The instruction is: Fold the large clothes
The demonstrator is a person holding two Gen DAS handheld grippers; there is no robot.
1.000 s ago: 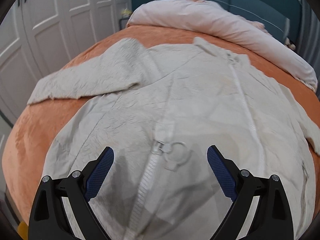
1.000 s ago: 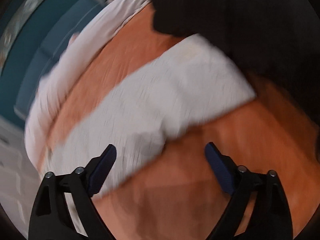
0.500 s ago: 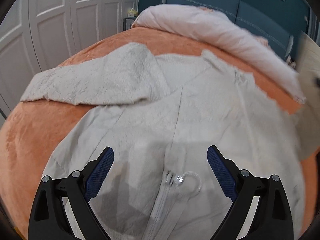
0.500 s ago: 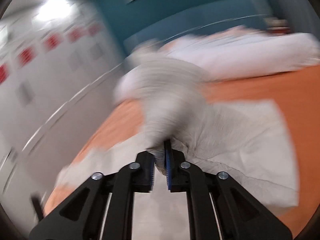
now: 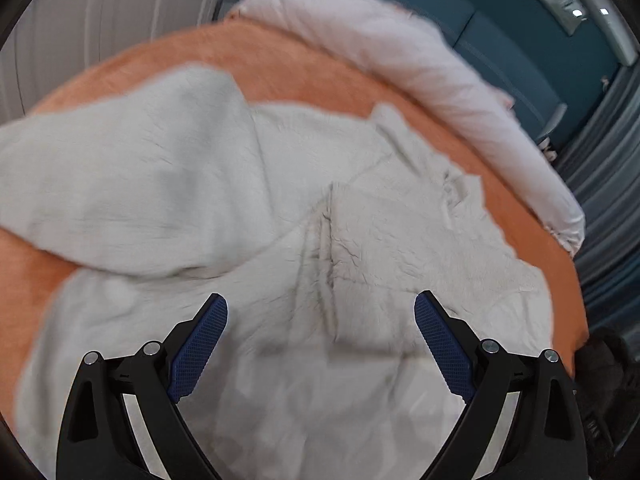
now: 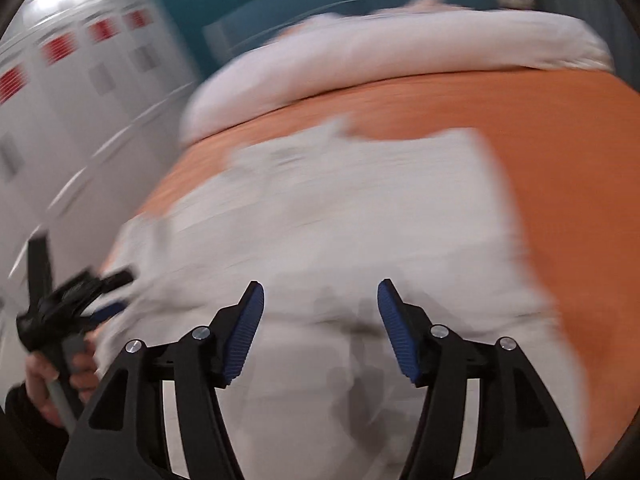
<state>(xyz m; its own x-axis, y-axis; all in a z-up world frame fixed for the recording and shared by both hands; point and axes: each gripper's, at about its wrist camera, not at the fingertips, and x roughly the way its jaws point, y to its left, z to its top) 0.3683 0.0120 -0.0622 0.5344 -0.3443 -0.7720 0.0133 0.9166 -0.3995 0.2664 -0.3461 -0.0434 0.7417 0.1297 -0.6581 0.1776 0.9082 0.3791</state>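
A large pale grey fleece jacket [image 5: 328, 240] lies spread across the middle of the bed's orange plush cover [image 5: 280, 68], with a rolled white duvet [image 5: 420, 68] along the bed's far edge. Half a second ago the right-hand sleeve hung off the jacket's right side; now it lies folded in over the body, its crumpled edge running down the middle (the zip and its ring pull, plain a moment ago, no longer show). The other sleeve [image 5: 120, 184] still stretches out toward the bed's left edge.

The left gripper [image 5: 320, 320] hovers over the jacket's near hem with its blue-padded jaws wide apart and nothing between them, just as they stood before; its view has swung leftward across the cloth. The right gripper [image 6: 320, 312], which was pinched tight on the sleeve half a second ago, has let go: its jaws are opening, clear of the fabric below. In the blurred right wrist view, the left hand [image 6: 60, 376] holds its gripper at the jacket's left edge.
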